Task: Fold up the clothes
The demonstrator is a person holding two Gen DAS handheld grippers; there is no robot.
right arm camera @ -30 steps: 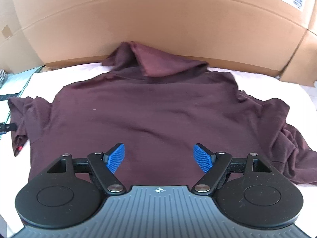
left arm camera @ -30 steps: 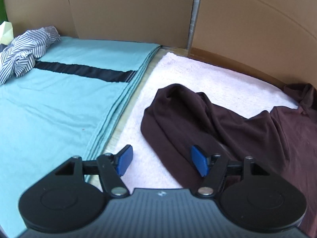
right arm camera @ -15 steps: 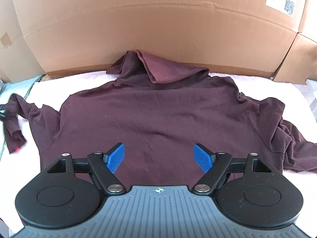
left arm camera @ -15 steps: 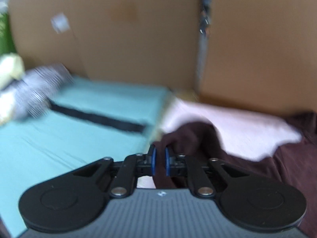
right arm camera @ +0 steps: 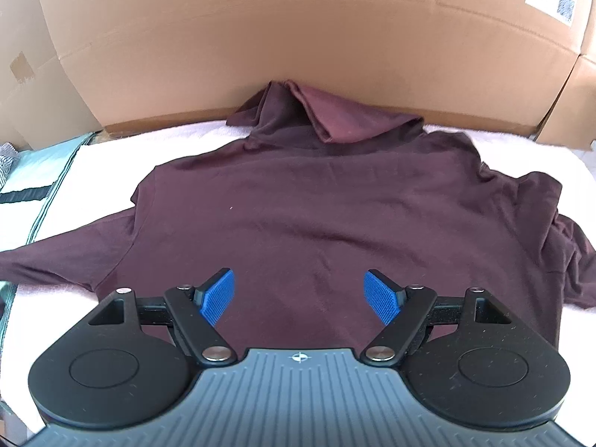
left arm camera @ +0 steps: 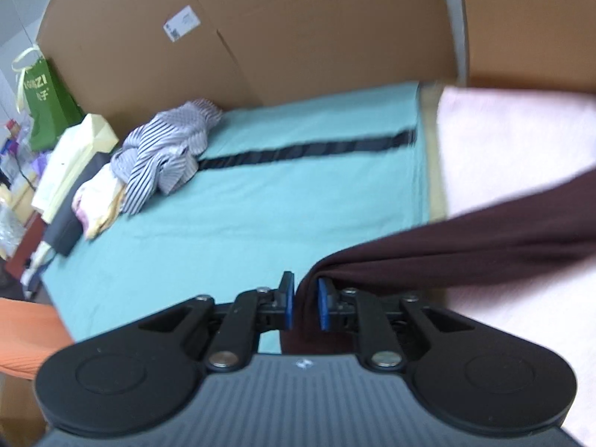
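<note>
A maroon hoodie (right arm camera: pixel 298 205) lies flat on a pale pink towel (right arm camera: pixel 93 156), hood toward the cardboard wall. Its left sleeve (right arm camera: pixel 67 257) stretches straight out toward the left edge of the right wrist view. In the left wrist view that sleeve (left arm camera: pixel 465 238) runs taut from the right into my left gripper (left arm camera: pixel 304 303). The sleeve end sits pinched between the blue pads, and the jaws are opening slightly. My right gripper (right arm camera: pixel 301 292) hovers open over the hoodie's lower body with nothing between its fingers. The right sleeve (right arm camera: pixel 551 223) lies bunched.
A teal cloth (left arm camera: pixel 260 205) with a black stripe lies left of the towel, with a crumpled striped shirt (left arm camera: pixel 164 152) on its far end. Cardboard walls (right arm camera: pixel 298 56) close the back. A green bag (left arm camera: pixel 48 108) and pale boxes stand at the far left.
My left gripper went from open to closed on the sleeve end, then swung left and rolled, pulling the folded sleeve out straight. The right gripper stayed open over the hoodie body.
</note>
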